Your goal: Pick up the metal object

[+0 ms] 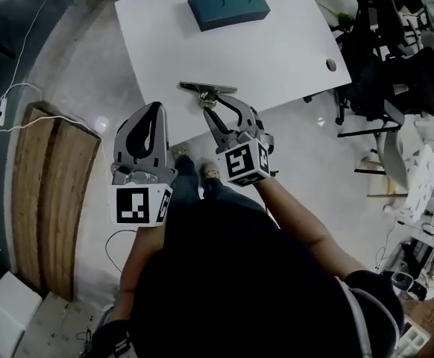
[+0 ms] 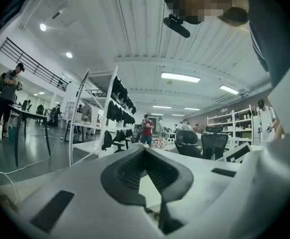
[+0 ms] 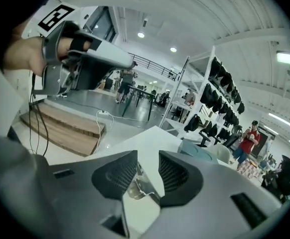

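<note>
The metal object (image 1: 209, 89), a flat grey bar with a small clamp part under it, is at the front edge of the white table (image 1: 277, 51). My right gripper (image 1: 209, 110) reaches it from below and is shut on its lower part. In the right gripper view the shiny metal piece (image 3: 135, 187) sits between the two dark pads of the right gripper (image 3: 147, 166). I cannot tell if it is lifted off the table. My left gripper (image 1: 156, 109) hangs left of it, in front of the table edge, shut on nothing; its pads meet at the tip in the left gripper view (image 2: 145, 152).
A teal box (image 1: 228, 4) lies at the far side of the table, and a round cable hole (image 1: 331, 65) is near its right edge. Wooden boards (image 1: 53, 200) lie on the floor at left. Black office chairs (image 1: 396, 80) crowd the right.
</note>
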